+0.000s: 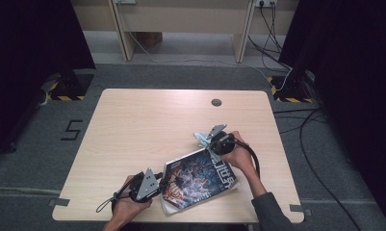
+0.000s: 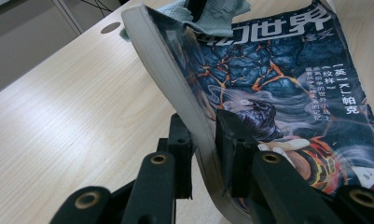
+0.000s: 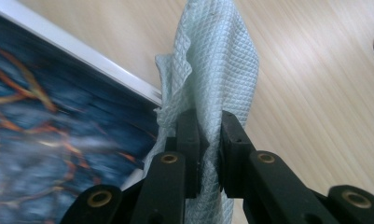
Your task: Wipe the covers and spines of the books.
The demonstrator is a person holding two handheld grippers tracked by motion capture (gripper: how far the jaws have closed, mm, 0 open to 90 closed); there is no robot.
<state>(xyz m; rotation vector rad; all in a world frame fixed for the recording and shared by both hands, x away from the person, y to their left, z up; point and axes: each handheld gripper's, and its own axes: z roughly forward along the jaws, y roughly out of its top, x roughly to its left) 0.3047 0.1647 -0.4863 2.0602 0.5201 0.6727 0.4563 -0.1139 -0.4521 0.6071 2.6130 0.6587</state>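
A book (image 1: 199, 177) with a dark blue and orange cover lies near the table's front edge. My left gripper (image 1: 162, 184) is shut on the book's left edge (image 2: 201, 135), which bends up between the jaws. A pale green cloth (image 1: 200, 136) hangs at the book's far corner. My right gripper (image 1: 211, 142) is shut on this cloth (image 3: 217, 60), which drapes against the book's cover (image 3: 45, 116). In the left gripper view the cloth (image 2: 212, 14) rests on the book's far end.
The light wooden table (image 1: 147, 125) has a round cable hole (image 1: 216, 102) toward its back. Beyond it are grey floor, a wooden frame (image 1: 181, 19) and cables (image 1: 277, 43) at the right. A sleeve (image 1: 272, 211) enters from the bottom right.
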